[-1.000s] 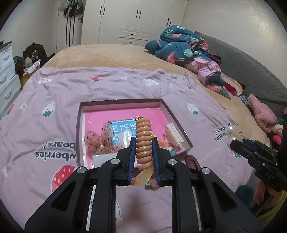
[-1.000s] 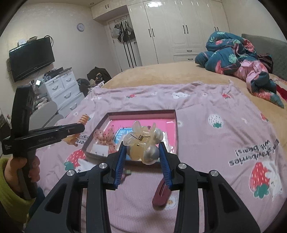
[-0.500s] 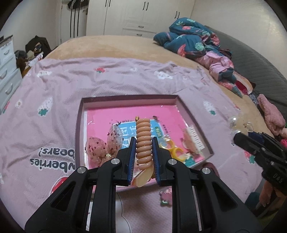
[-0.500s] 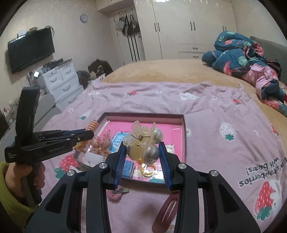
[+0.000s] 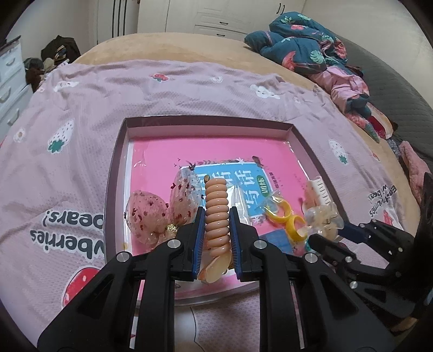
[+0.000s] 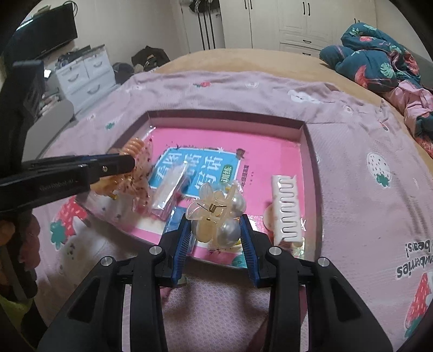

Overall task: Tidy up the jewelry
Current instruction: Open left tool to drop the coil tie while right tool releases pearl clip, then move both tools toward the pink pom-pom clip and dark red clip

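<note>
Closing in on the tray: both loaded grippers have been brought from short of the near wall to just above it over the last second
Left gripper (image 5: 216, 230): jaws pressed onto the peach spiral hair tie (image 5: 216, 214), which is pinched upright between the blue pads; it is held over the tray's near-left part, just above the sheer speckled bow (image 5: 162, 211)
Right gripper (image 6: 215, 232): jaws pinching the translucent flower claw clip (image 6: 213, 216) with its pearl beads; it is held over the tray's near wall, right of the left gripper
Tray (image 5: 205, 120): a shallow dark-rimmed box with a pink floor, laid on the strawberry blanket (image 5: 67, 113); much more of its floor is now seen than a second ago, which is judged to mean that the approach is nearly done
Already on the tray floor: the bow at near left, a blue printed card (image 6: 194, 168) in the middle, yellow rings (image 5: 286, 219) right of centre, a white comb clip (image 6: 286, 208) by the right wall
Meaning for the task: both pieces are judged ready to be released into the tray; bare pink floor is left toward the far wall
Beyond the tray: a bundle of dark floral bedding (image 5: 305, 48) at far right, white wardrobes (image 6: 297, 21) behind
</note>
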Demonstrator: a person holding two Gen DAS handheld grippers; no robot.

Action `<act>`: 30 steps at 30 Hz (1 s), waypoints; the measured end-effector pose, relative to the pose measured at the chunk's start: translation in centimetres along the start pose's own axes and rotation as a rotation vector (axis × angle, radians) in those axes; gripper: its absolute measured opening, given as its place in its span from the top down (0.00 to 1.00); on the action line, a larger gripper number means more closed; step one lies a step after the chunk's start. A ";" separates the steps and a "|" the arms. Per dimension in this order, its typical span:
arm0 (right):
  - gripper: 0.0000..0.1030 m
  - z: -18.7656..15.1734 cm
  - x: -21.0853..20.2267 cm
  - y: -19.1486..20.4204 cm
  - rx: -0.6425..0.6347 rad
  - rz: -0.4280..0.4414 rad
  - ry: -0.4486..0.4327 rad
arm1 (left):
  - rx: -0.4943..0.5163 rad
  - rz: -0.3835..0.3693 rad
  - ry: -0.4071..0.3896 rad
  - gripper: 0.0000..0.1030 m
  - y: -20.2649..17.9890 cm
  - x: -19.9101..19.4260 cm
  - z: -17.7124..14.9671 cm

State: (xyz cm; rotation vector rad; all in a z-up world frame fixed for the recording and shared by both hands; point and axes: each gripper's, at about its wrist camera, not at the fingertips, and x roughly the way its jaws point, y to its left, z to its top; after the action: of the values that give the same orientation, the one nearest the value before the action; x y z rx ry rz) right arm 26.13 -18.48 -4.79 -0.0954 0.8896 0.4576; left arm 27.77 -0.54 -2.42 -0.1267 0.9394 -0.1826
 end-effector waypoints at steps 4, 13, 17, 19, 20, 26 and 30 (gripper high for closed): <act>0.65 -0.1 0.8 0.3 0.001 -0.002 0.020 | -0.001 0.001 0.006 0.90 0.1 0.3 0.0; 0.45 -0.6 -2.0 0.1 0.017 -0.012 -0.028 | -0.002 0.003 -0.010 0.77 -0.2 -0.4 0.0; 0.41 -1.0 -4.8 -0.8 0.043 -0.025 -0.073 | 0.001 -0.001 -0.032 0.71 -0.7 -1.8 0.0; 0.36 -1.3 -6.4 -1.3 0.057 -0.037 -0.102 | 0.003 -0.002 -0.050 0.61 -0.9 -2.7 -0.1; 0.33 -1.5 -7.1 -1.4 0.062 -0.042 -0.114 | 0.004 -0.002 -0.057 0.59 -1.0 -3.0 -0.1; 0.27 -2.4 -11.6 -2.5 0.092 -0.074 -0.196 | -0.002 -0.008 -0.124 0.38 -1.8 -6.6 -0.4; 0.23 -3.1 -14.2 -2.8 0.099 -0.093 -0.246 | -0.016 -0.013 -0.162 0.20 -2.2 -8.9 -1.3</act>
State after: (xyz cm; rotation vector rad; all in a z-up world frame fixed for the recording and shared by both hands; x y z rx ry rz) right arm 17.41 -26.76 3.90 0.0101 0.6616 0.3296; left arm 21.35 -0.83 4.26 -0.1600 0.7790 -0.1744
